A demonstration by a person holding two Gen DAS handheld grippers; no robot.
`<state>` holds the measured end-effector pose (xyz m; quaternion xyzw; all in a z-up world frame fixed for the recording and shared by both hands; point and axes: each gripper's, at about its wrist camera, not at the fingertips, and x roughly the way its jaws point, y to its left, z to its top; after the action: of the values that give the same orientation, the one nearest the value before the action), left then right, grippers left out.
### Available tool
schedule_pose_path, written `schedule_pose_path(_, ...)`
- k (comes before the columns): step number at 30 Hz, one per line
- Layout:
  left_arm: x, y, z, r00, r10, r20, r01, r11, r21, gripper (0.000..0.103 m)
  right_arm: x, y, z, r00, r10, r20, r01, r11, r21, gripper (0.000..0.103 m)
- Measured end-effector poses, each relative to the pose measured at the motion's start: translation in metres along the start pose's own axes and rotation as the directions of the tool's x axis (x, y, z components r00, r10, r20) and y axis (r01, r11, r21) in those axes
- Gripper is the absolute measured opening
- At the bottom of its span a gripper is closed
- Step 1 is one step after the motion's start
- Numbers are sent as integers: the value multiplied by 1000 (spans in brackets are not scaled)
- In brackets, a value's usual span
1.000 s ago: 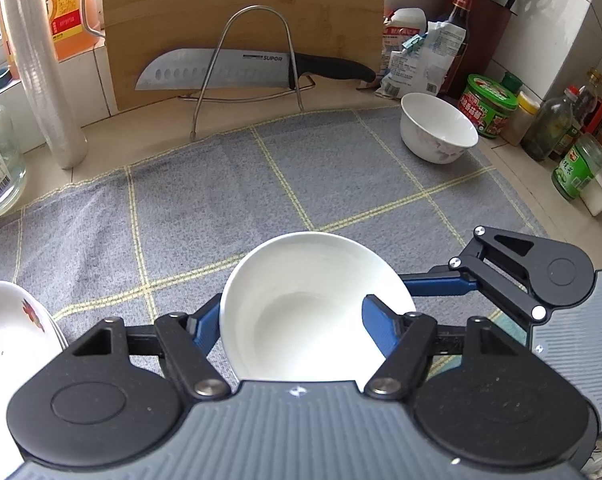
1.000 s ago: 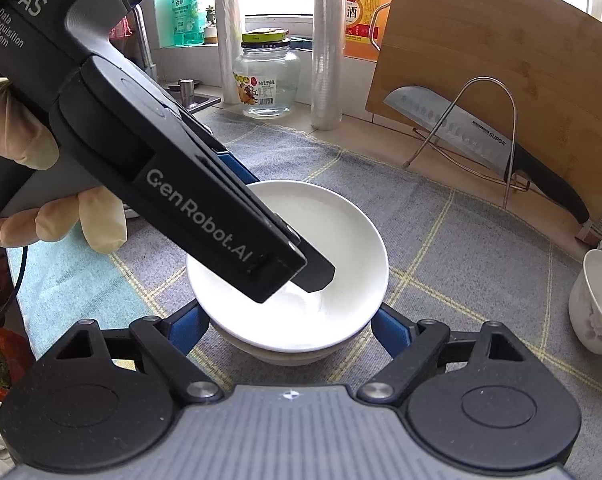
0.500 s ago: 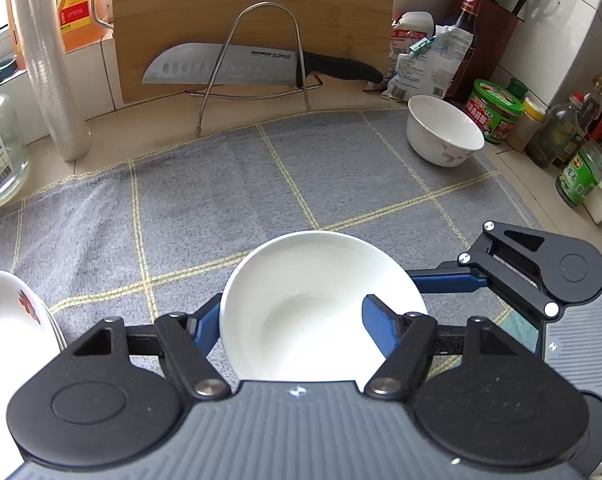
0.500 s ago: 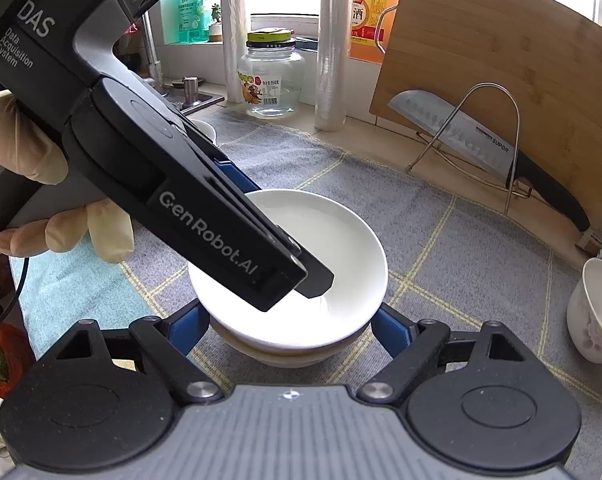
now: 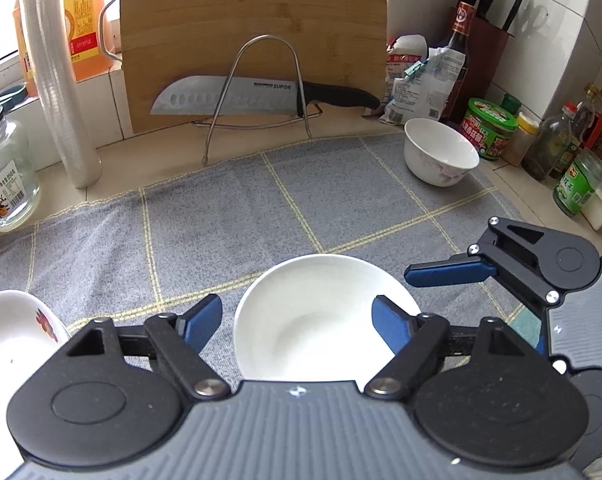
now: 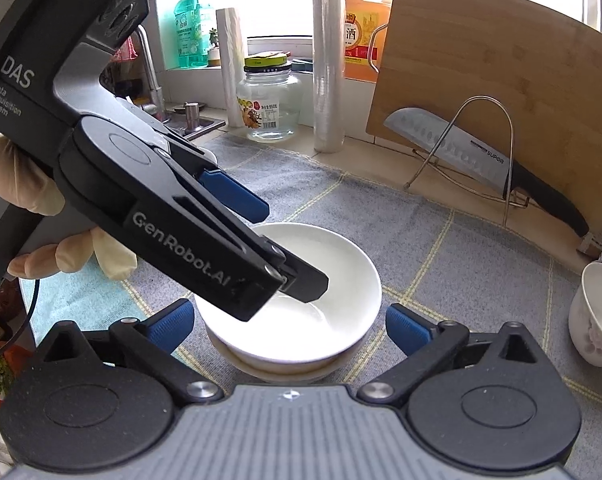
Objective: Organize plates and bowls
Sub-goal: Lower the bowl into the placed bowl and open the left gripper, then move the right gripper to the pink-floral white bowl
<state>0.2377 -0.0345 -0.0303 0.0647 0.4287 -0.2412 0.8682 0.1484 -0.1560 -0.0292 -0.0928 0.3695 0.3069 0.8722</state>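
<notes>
Both jaws are opening now: the left hand-held gripper (image 5: 297, 322), clamped on the white bowl (image 5: 321, 320) a second ago, is letting its rim go, and the right hand-held gripper (image 6: 289, 320) is spreading wide with nothing pinched. The bowl is sitting stacked on another bowl (image 6: 277, 372), mostly hidden underneath, on the bench's grey cloth (image 5: 221, 232). At 9 o'clock a patterned bowl (image 5: 9, 332) is getting cut off.

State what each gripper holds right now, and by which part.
Nothing is held. The left gripper is opening around the plain white bowl's rim, pads off it. The right gripper is opening too, its fingers clear on both sides of the stacked bowl.
</notes>
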Motion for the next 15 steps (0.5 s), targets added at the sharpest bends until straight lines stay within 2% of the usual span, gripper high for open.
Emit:
schedule_pose_path(1, -3, -1, 1, 1000, 0, 16, 0, 1000, 6, 93, -1, 0, -1, 1000, -3, 1, 3, 1000, 1, 103)
schedule_pose_path(4, -11, -5, 6, 999, 6, 50, -8, 999, 35, 94, -7, -3, -3, 1000, -9, 11, 9, 1000, 12, 103)
schedule_pose_path(7, -13, -9, 12, 999, -15, 52, 12, 998, 61, 94, -16, -9, -5, 999, -42, 20, 41, 999, 25, 103)
schedule_pose_path(12, -12, -26, 27, 997, -34, 69, 24, 991, 130, 94, -38, -30, -14, 991, -131, 35, 127, 988, 87, 103)
schedule_pose_path(15, -9, -40, 36, 994, -58, 92, 43, 986, 163, 94, -51, -49, -25, 978, -204, 32, 197, 969, 147, 103)
